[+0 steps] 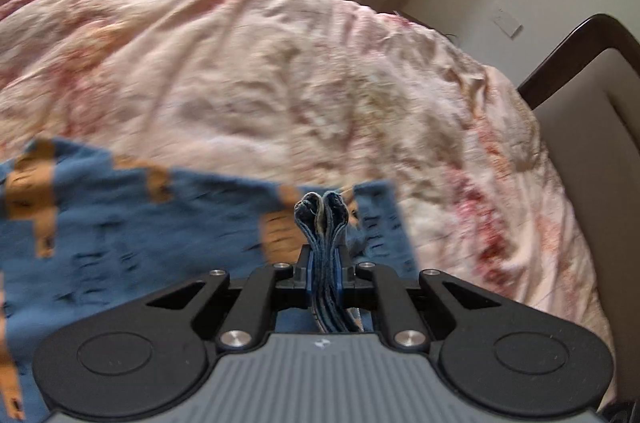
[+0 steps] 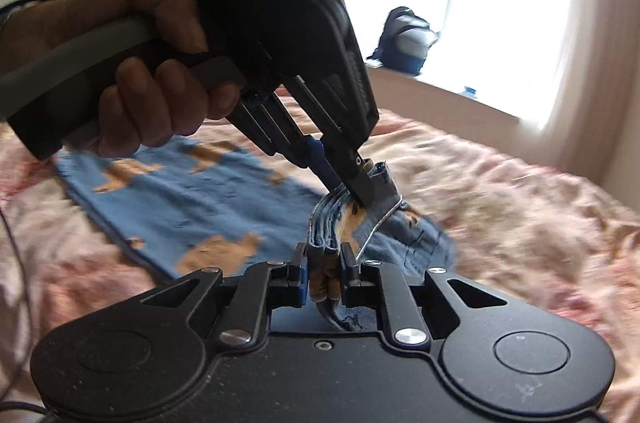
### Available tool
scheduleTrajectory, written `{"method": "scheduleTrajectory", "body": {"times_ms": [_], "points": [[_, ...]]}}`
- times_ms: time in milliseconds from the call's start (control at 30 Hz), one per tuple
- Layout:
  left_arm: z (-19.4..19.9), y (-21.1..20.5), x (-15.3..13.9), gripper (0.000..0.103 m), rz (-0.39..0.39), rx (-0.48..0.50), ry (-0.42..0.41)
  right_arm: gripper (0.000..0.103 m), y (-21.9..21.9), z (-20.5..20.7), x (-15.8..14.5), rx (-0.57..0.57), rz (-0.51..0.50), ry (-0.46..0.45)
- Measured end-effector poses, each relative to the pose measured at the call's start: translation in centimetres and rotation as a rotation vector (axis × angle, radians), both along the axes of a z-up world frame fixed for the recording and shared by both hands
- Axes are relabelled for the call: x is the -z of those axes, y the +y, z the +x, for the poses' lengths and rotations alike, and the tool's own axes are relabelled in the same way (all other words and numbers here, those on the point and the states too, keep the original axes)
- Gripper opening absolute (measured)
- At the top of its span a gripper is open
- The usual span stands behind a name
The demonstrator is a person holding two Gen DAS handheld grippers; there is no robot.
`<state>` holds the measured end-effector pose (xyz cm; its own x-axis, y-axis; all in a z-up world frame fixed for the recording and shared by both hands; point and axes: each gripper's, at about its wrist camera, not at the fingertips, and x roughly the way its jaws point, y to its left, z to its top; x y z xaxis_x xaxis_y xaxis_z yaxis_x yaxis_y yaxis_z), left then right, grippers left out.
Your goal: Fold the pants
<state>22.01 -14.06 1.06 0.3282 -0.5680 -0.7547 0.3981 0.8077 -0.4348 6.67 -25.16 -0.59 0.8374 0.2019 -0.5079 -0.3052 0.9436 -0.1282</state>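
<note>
No legible text, label or number on anything here.

2 grippers: left gripper (image 1: 323, 251), right gripper (image 2: 325, 281); 1 pants (image 2: 168, 199), 1 bedspread (image 1: 280, 63), 1 backpack (image 2: 404, 39).

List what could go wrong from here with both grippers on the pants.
1. Both the left gripper and right gripper pinch thick bunched layers of the pants; an inner layer may slip free.
2. The bedspread is rumpled, so the fold may land creased.
3. The grippers sit close together, so they might knock each other.
</note>
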Motion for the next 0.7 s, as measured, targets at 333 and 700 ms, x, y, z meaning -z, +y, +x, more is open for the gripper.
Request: {"method": "scheduleTrajectory", "body": {"times_ms": [333, 700], "points": [[-0.8, 2.9, 5.4, 0.011, -0.020, -0.068, -0.017, 0.016, 0.2, 2.1, 4.3, 0.021, 0.189, 0.172], [-2.0, 2.8, 5.9, 0.011, -0.018, -0.083, -0.088, 0.016, -0.2, 1.8, 4.7, 0.031, 0.192, 0.178]]}}
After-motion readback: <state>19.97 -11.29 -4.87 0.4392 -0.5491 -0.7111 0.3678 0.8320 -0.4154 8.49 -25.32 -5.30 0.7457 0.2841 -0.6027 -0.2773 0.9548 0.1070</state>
